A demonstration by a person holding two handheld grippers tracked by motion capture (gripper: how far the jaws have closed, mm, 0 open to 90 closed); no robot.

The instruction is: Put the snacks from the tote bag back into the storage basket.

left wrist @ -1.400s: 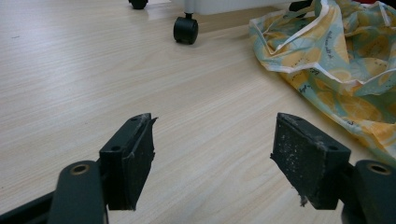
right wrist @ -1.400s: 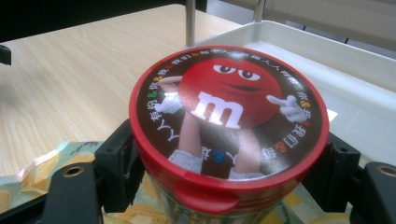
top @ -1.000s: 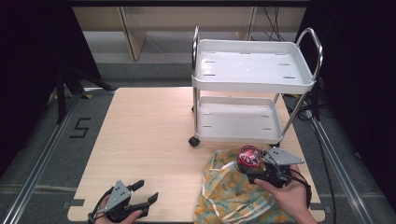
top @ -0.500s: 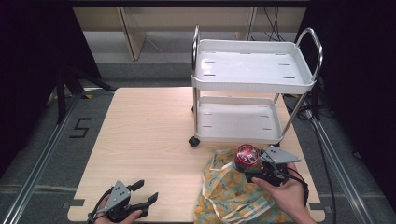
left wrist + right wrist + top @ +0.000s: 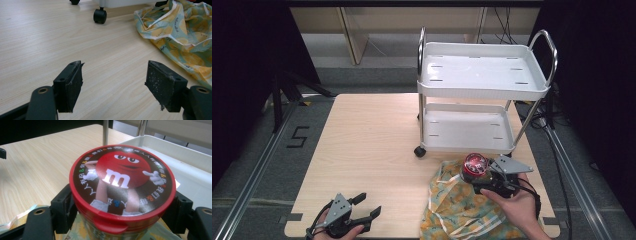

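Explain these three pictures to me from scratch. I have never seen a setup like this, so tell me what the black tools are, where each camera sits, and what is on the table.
No robot here: a person holds a hand-held gripper in each hand. The high view looks down on a wooden table from above. On it stand a small white cart with two shelves and a crumpled yellow patterned cloth.

The other two pictures come from cameras riding on the grippers, looking along their black jaws. The left gripper waits low at the table's near edge, its jaws wide apart with nothing between them. The right gripper has its jaws closed on a candy tub with a red lid, held above the cloth, close to the cart's lower shelf.
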